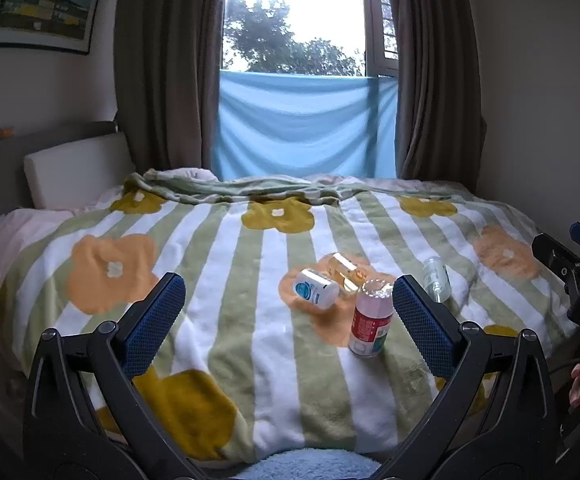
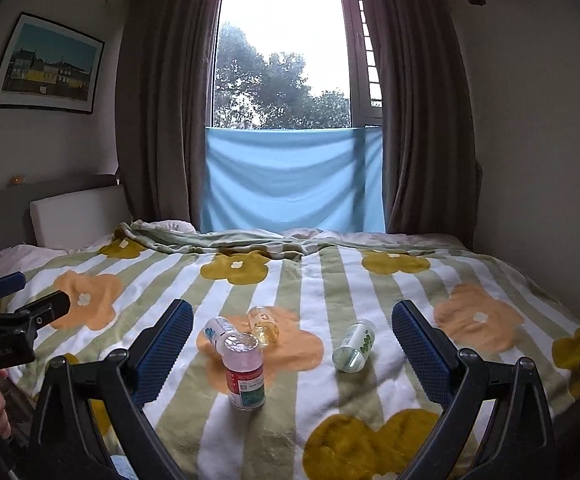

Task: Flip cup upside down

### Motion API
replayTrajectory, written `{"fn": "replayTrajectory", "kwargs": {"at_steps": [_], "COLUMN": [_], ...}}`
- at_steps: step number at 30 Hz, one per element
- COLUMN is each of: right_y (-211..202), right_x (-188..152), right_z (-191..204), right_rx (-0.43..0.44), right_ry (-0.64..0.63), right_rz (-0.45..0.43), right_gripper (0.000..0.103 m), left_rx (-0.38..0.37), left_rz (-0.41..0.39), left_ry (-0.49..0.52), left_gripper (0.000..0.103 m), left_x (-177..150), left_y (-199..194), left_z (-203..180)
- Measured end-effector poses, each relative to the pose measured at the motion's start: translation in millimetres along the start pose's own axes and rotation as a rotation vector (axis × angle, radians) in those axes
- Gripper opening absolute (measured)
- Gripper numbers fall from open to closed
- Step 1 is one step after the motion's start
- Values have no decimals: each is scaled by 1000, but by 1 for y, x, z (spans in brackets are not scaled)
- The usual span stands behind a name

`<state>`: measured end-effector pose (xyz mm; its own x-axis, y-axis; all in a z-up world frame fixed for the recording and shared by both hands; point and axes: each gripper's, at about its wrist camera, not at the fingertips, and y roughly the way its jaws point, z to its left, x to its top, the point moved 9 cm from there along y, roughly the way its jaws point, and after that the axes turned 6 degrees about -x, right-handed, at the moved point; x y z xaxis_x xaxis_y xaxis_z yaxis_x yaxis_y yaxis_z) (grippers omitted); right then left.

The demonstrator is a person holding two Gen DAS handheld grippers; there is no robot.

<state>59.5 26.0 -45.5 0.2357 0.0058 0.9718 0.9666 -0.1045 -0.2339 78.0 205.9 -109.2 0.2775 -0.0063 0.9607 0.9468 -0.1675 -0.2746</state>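
Note:
A small clear cup with a red and green label (image 1: 370,322) stands on the flowered blanket (image 1: 230,264), its sealed end up; it also shows in the right wrist view (image 2: 245,372). Three more little cups lie on their sides near it: a white and blue one (image 1: 315,289), a yellow one (image 1: 344,272) and a clear green-dotted one (image 1: 436,278). In the right wrist view they are the white and blue cup (image 2: 215,329), the yellow cup (image 2: 264,325) and the green-dotted cup (image 2: 354,346). My left gripper (image 1: 288,312) is open and empty, just short of the cups. My right gripper (image 2: 292,340) is open and empty, above the near side of the cups.
The bed fills both views, with a white headboard cushion (image 1: 76,170) at the left, a blue cloth (image 1: 302,124) under the window, and curtains (image 1: 436,80). A light blue towel (image 1: 310,466) lies at the bed's near edge. Walls close in on the right.

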Motion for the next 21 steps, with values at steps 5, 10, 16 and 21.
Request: {"fn": "replayTrajectory", "kwargs": {"at_steps": [5,10,16,21], "right_y": [-2,-3,-5,-6], "right_x": [0,3,5,7], "right_z": [-1,2,5,10], "right_rx": [-3,-10,-9,-7], "right_ry": [-1,-16,-23,-34], "right_rz": [0,0,-3,-4], "right_gripper": [100,100,100,100], "left_rx": [3,4,17,25], "left_rz": [-4,-6,-15,-24], "left_ry": [2,1,7,0], "left_gripper": [103,103,103,103], "left_x": [-1,1,3,7], "left_y": [-3,-3,-8,-10], "left_z": [0,0,4,7]}}
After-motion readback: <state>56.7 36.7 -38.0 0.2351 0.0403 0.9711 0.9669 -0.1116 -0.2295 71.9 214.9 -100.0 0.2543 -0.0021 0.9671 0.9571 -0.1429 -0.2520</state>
